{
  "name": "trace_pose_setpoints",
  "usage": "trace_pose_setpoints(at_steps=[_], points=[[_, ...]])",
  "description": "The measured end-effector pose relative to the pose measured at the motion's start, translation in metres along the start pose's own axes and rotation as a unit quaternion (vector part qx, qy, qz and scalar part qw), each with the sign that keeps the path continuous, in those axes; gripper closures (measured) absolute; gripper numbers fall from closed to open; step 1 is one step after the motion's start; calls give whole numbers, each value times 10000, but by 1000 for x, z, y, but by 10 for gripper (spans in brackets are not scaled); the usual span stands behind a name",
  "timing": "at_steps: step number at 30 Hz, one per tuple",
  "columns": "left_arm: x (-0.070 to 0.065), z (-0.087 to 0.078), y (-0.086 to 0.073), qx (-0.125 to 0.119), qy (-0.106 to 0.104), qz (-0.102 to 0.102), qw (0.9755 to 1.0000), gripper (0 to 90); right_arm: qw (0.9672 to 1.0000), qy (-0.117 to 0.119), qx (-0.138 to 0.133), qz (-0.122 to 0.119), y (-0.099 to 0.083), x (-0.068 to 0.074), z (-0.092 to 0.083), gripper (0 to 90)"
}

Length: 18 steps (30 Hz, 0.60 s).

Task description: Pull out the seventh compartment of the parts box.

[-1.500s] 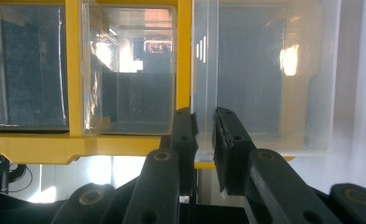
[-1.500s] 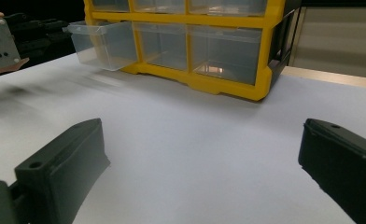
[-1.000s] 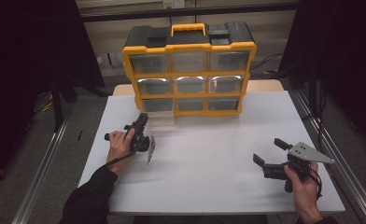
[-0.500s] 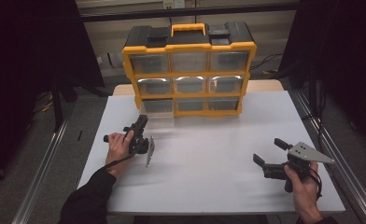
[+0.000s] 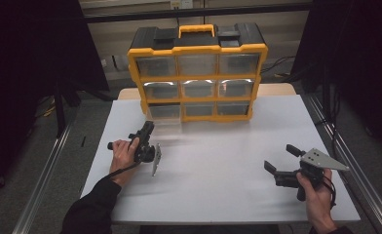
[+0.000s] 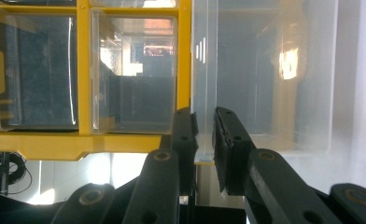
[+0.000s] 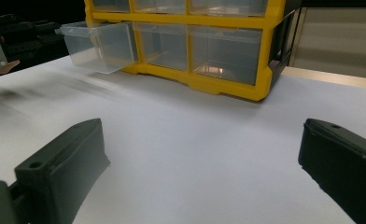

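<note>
A yellow and black drawer organizer (image 5: 197, 78) stands at the back of the white table (image 5: 228, 161). Its bottom-left clear drawer (image 5: 165, 127) is pulled partway out. My left gripper (image 5: 149, 128) points at that drawer and is shut on its front edge. In the left gripper view the two black jaws (image 6: 204, 116) pinch the thin clear drawer wall (image 6: 265, 84) beside the yellow frame (image 6: 83, 140). My right gripper (image 5: 280, 157) rests open near the table's front right, holding nothing. In the right gripper view its jaws (image 7: 202, 135) stand wide apart over bare table, with the pulled-out drawer (image 7: 99, 44) far off at the left.
The other clear drawers (image 5: 199, 89) of the organizer sit closed in their slots. Metal rails (image 5: 347, 161) run along the table's sides. The table's near edge (image 5: 218, 222) lies just past my forearms.
</note>
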<state>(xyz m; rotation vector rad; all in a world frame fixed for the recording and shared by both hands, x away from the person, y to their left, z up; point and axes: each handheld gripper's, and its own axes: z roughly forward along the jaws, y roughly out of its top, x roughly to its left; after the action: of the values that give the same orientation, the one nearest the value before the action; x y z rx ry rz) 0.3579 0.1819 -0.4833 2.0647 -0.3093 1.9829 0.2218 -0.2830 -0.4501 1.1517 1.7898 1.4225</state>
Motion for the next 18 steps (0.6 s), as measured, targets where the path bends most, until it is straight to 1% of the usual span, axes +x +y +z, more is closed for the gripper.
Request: trace_pose_setpoints(at_steps=[1, 3, 4, 5, 6, 10, 11, 12, 14, 15, 16, 17, 18], points=[[1, -1, 0, -3, -32, 49, 10000, 796, 10000, 1, -5, -6, 0, 0, 0, 4], [1, -2, 0, -37, -46, 26, 10000, 795, 10000, -1, 5, 2, 0, 0, 0, 4], [1, -4, 1, 52, -15, 24, 10000, 796, 10000, -1, 7, -8, 0, 0, 0, 4], [2, -4, 0, -52, -12, -11, 10000, 796, 10000, 0, 8, -1, 0, 0, 0, 4], [3, -5, 1, -41, -15, 12, 10000, 795, 10000, -3, 10, -3, 0, 0, 0, 4], [2, -5, 0, -15, -44, -24, 10000, 795, 10000, -21, -1, -13, 0, 0, 1, 4], [2, -5, 0, 14, -72, 4, 10000, 795, 10000, -8, 3, -11, 0, 0, 0, 4], [2, -5, 0, -19, -37, 4, 10000, 795, 10000, -2, 7, -5, 0, 0, 0, 4], [2, -6, 0, 10, -83, 65, 9999, 793, 10000, 2, 7, 4, 0, 0, 0, 4], [0, -6, 0, -16, -59, -22, 10000, 793, 10000, 2, 5, 3, 0, 0, 0, 4], [0, -6, -1, -66, -94, -58, 9999, 792, 10000, -11, -5, -3, 0, 0, 0, 4], [0, -6, 0, -34, -83, 16, 10000, 793, 10000, -10, -6, 3, 0, 0, 0, 4], [0, -7, 1, 20, -61, 29, 10000, 792, 10000, -7, 0, 11, 0, 0, 0, 4]])
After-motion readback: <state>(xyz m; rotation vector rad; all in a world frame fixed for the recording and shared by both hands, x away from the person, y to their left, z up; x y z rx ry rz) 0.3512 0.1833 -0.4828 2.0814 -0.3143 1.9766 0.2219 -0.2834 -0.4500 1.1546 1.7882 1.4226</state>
